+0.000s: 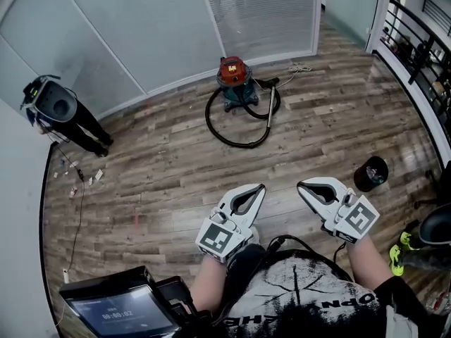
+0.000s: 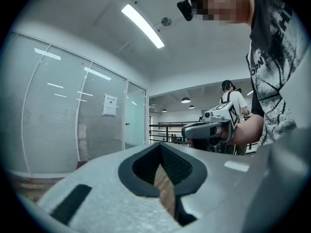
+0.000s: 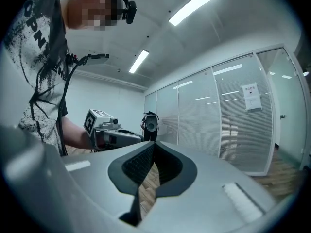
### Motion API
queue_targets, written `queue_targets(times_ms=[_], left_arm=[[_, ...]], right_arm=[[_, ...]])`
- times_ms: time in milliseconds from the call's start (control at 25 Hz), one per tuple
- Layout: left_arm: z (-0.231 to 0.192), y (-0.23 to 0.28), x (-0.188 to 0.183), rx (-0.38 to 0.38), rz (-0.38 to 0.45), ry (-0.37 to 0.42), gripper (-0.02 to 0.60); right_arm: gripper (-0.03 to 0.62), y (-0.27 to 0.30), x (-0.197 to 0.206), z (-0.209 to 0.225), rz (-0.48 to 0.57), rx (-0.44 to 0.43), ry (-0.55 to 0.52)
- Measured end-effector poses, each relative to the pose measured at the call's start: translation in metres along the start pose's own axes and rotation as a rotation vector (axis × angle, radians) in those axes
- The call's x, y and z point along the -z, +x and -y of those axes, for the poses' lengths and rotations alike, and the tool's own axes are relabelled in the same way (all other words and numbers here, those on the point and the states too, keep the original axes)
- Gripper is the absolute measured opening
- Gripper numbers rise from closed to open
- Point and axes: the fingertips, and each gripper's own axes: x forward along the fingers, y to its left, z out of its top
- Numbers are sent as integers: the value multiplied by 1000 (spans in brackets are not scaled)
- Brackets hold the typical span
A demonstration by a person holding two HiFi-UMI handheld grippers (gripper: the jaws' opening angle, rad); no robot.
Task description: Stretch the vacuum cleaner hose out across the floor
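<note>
In the head view the vacuum cleaner [image 1: 233, 82], red on top with a blue-green drum, stands far ahead by the glass wall. Its black hose [image 1: 236, 142] lies in a loop on the wooden floor in front of it, with a rigid wand [image 1: 270, 110] along the loop's right side. My left gripper [image 1: 260, 187] and right gripper [image 1: 301, 184] are held close to my body, well short of the hose. Both are shut and hold nothing. The left gripper view shows its shut jaws [image 2: 159, 145] and the right gripper [image 2: 209, 128] beyond. The right gripper view shows its shut jaws [image 3: 154, 144] and the left gripper [image 3: 112, 136].
A black device on legs [image 1: 55, 103] stands at the left with a cable [image 1: 77, 210] trailing over the floor. A black bucket [image 1: 371, 173] sits at the right, near a dark railing [image 1: 416, 44]. A white cord [image 1: 299, 67] lies behind the vacuum. A screen [image 1: 120, 310] sits at my lower left.
</note>
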Motion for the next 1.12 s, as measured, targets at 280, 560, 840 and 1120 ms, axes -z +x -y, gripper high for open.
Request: queue_targets(times_ms=[280,560,840,1120], left_arm=[[-132,9,4,70,-26,-34,0],[-166,16,15,122,-45,-15,0],[-241,45,15,178,-31,-29,0],[-264,96,19,220,-17,-10,0]], right_arm=[[6,119,-13,58,-24,57,9],[6,156,-4,68,-20,90,8],[6,218,-7,121,-46,129,7],[6,224,1,177,-64,152,19]])
